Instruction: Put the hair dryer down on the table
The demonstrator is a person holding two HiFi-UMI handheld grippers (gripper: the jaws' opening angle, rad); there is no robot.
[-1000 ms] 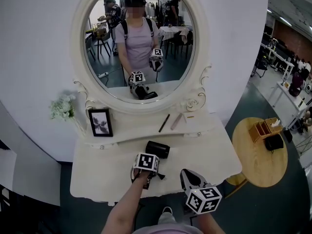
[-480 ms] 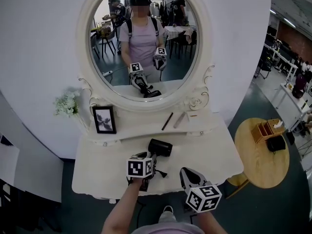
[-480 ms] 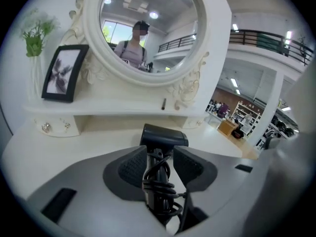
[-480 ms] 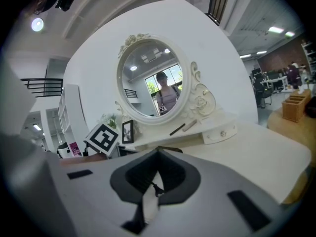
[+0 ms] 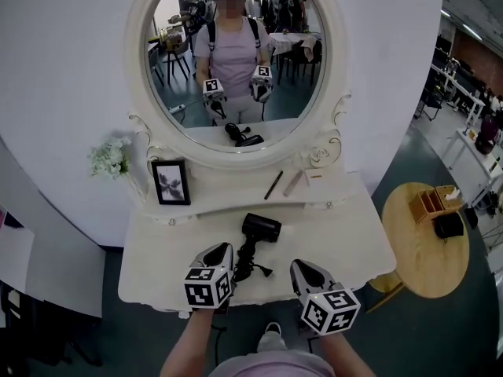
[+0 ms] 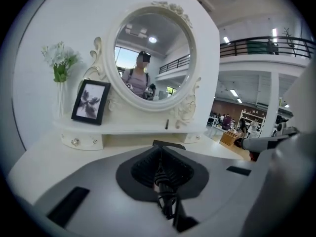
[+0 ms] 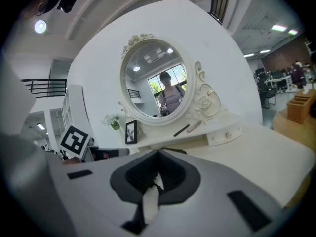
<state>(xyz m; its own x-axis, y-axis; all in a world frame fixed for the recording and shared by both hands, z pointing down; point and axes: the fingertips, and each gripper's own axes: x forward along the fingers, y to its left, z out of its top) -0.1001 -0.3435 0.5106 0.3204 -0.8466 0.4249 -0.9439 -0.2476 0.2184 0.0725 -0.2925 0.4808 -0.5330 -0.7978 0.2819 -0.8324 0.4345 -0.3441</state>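
Observation:
The black hair dryer (image 5: 260, 228) lies on the white dressing table (image 5: 346, 246), its cord (image 5: 248, 268) bunched in front of it. My left gripper (image 5: 222, 249) hangs above the table's front edge, just left of the cord and clear of the dryer. Its jaws have just been closing and now meet with nothing between them (image 6: 160, 150). My right gripper (image 5: 298, 266) hovers at the front right, shut and empty (image 7: 158, 152). A dark sliver of the dryer (image 6: 168, 143) shows past the left jaw tips.
An oval mirror (image 5: 236, 61) stands behind a raised shelf (image 5: 236, 204) holding a photo frame (image 5: 171, 182), white flowers (image 5: 111, 157) and a dark pen (image 5: 273, 184). A round wooden side table (image 5: 424, 246) with a box stands to the right.
The left gripper has left the dryer's handle, risen and drawn back toward the front edge, with its jaws closed. The dryer stays on the table. The right gripper has held still.

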